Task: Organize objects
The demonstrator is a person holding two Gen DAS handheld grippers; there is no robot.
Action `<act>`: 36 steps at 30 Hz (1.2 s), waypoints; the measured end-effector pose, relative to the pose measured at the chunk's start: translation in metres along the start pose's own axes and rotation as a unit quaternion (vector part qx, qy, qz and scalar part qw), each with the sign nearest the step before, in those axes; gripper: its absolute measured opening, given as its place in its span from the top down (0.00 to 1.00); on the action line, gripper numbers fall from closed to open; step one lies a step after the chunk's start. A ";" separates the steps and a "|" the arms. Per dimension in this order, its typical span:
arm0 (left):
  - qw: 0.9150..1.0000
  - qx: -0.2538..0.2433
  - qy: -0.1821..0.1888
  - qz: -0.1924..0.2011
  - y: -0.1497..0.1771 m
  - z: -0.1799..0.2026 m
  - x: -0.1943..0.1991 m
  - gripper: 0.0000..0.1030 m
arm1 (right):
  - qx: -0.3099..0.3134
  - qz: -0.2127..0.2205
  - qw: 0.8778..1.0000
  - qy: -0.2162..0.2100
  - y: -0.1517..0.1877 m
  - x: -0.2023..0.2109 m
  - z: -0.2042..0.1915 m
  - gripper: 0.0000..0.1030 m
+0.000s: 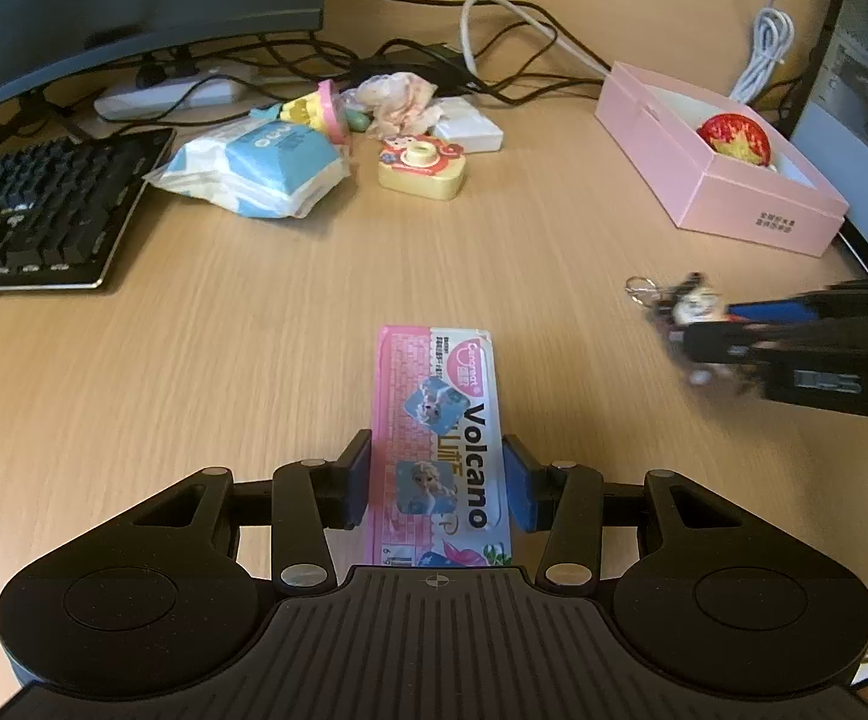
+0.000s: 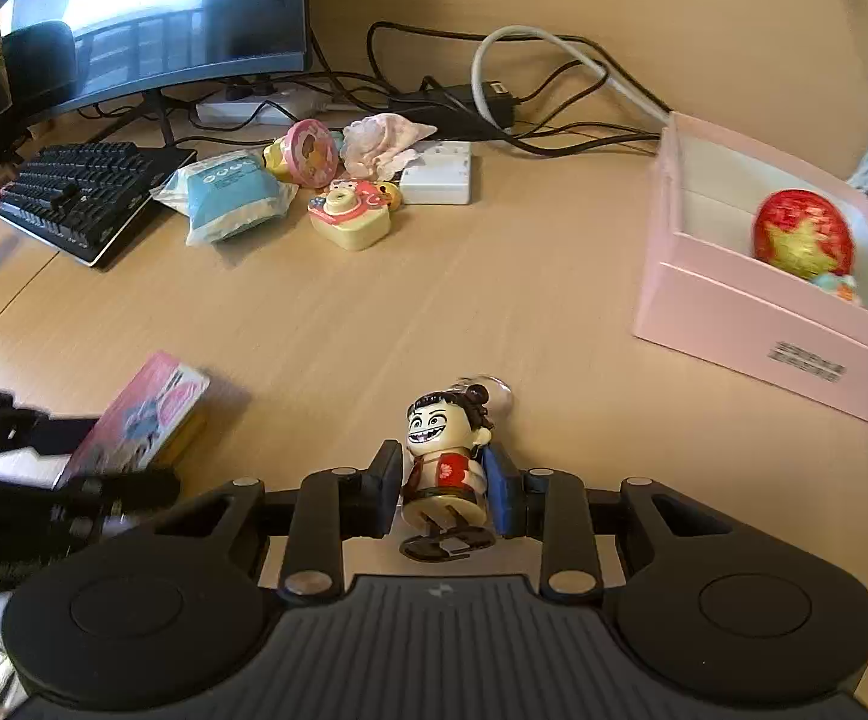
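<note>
I am pinching the Volcano box in my left gripper and the figurine in my right gripper, keeping both level while carrying them toward the pink box.

The left gripper is clamping a pink Volcano box over the wooden desk. At right, the right gripper is gripping a blurred figurine keychain.

Worktop: pale wood-grain laminate, matt. Pink box: smooth matt card. Volcano packet: glossy printed card. Figurine: glossy painted plastic. Egg: shiny red-gold finish. Left gripper: matt black plastic, metal pivots.
</note>
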State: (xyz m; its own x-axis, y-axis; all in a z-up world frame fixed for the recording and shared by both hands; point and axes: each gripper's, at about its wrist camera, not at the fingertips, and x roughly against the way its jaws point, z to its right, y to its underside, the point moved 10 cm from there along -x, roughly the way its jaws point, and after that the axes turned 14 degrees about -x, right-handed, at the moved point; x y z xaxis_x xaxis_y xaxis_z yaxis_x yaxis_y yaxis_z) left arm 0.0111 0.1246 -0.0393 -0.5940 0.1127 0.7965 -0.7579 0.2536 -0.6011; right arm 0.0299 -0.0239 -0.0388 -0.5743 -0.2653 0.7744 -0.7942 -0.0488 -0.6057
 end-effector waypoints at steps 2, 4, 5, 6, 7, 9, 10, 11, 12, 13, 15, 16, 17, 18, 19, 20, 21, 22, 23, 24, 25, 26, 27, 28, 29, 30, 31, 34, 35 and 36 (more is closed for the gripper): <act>1.000 -0.002 0.017 -0.005 0.001 0.004 0.002 0.53 | -0.002 0.004 1.000 0.002 0.003 0.016 0.009 0.72; 0.999 -0.005 0.040 -0.006 0.000 0.010 0.005 0.53 | -0.009 0.010 1.000 0.007 0.003 0.034 0.022 0.72; 0.999 -0.008 0.047 -0.002 -0.004 0.014 0.009 0.53 | -0.013 0.015 1.000 0.012 0.003 0.041 0.028 0.72; 0.999 -0.012 0.051 0.004 -0.010 0.017 0.013 0.53 | -0.018 0.022 0.999 0.018 0.002 0.051 0.036 0.72; 0.998 -0.014 0.058 0.011 -0.019 0.021 0.017 0.53 | -0.022 0.028 0.999 0.023 0.001 0.059 0.042 0.72; 0.996 -0.013 0.084 0.035 -0.048 0.032 0.027 0.53 | -0.035 0.040 0.998 0.029 0.000 0.074 0.055 0.72; 0.994 -0.014 0.096 0.048 -0.064 0.037 0.032 0.53 | -0.042 0.046 0.998 0.031 0.000 0.080 0.061 0.72; 0.992 -0.017 0.109 0.065 -0.084 0.044 0.037 0.53 | -0.046 0.051 0.997 0.034 -0.001 0.085 0.066 0.72; 0.989 -0.024 0.118 0.085 -0.107 0.051 0.043 0.53 | -0.049 0.058 0.996 0.040 -0.001 0.090 0.072 0.72; 0.987 -0.030 0.123 0.102 -0.127 0.057 0.046 0.53 | -0.052 0.065 0.995 0.046 -0.002 0.094 0.077 0.72; 0.980 -0.037 0.128 0.145 -0.174 0.070 0.050 0.53 | -0.060 0.077 0.994 0.054 -0.001 0.100 0.088 0.72; 0.977 -0.035 0.130 0.164 -0.197 0.077 0.049 0.53 | -0.069 0.082 0.993 0.056 0.000 0.103 0.094 0.72; 0.974 -0.033 0.133 0.182 -0.217 0.084 0.046 0.53 | -0.078 0.084 0.992 0.055 0.000 0.105 0.099 0.72; 0.970 -0.030 0.133 0.199 -0.234 0.091 0.042 0.53 | -0.087 0.085 0.991 0.055 0.001 0.107 0.105 0.72; 0.968 -0.026 0.131 0.213 -0.248 0.097 0.036 0.53 | -0.096 0.086 0.990 0.057 0.002 0.108 0.112 0.72; 0.964 -0.020 0.131 0.232 -0.265 0.106 0.027 0.53 | -0.101 0.087 0.989 0.060 0.003 0.109 0.116 0.72; 0.960 -0.017 0.132 0.245 -0.276 0.113 0.017 0.53 | -0.104 0.088 0.989 0.061 0.005 0.110 0.120 0.72; 0.959 -0.010 0.133 0.252 -0.283 0.120 0.004 0.53 | -0.106 0.088 0.988 0.064 0.007 0.111 0.124 0.72; 0.959 0.000 0.133 0.252 -0.288 0.127 -0.013 0.53 | -0.106 0.088 0.988 0.068 0.009 0.112 0.127 0.72; 0.961 0.008 0.133 0.242 -0.290 0.134 -0.033 0.53 | -0.105 0.087 0.988 0.073 0.012 0.113 0.131 0.72; 0.966 0.010 0.132 0.224 -0.289 0.140 -0.053 0.53 | -0.105 0.086 0.988 0.077 0.014 0.114 0.134 0.72; 0.972 0.003 0.127 0.197 -0.285 0.148 -0.076 0.53 | -0.104 0.086 0.987 0.082 0.017 0.115 0.139 0.72; 0.979 -0.011 0.119 0.165 -0.278 0.155 -0.098 0.53 | -0.105 0.085 0.987 0.085 0.019 0.117 0.142 0.72; 0.984 -0.024 0.110 0.138 -0.272 0.160 -0.115 0.53 | -0.108 0.084 0.987 0.086 0.021 0.118 0.148 0.72; 0.988 -0.031 0.100 0.114 -0.263 0.163 -0.130 0.53 | -0.115 0.082 0.986 0.086 0.023 0.119 0.153 0.72; 0.989 -0.028 0.099 0.107 -0.257 0.162 -0.134 0.54 | -0.121 0.080 0.986 0.086 0.025 0.120 0.159 0.72; 0.989 -0.024 0.103 0.106 -0.252 0.160 -0.135 0.55 | -0.129 0.079 0.985 0.087 0.025 0.120 0.165 0.72; 0.987 -0.004 0.112 0.113 -0.250 0.149 -0.131 0.56 | -0.145 0.077 0.983 0.087 0.020 0.115 0.177 0.72; 0.988 0.001 0.108 0.113 -0.248 0.142 -0.127 0.56 | -0.146 0.077 0.983 0.085 0.017 0.112 0.179 0.72; 0.987 0.012 0.101 0.125 -0.248 0.135 -0.120 0.58 | -0.143 0.078 0.983 0.084 0.013 0.109 0.179 0.72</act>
State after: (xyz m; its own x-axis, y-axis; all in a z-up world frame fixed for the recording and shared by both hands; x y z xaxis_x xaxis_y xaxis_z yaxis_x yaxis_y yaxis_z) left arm 0.2342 -0.0812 0.0053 -0.6994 0.3595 0.6177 -0.6013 0.1712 -0.7805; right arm -0.0073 -0.2256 0.0049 -0.6986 -0.0845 0.7105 -0.7039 0.2596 -0.6612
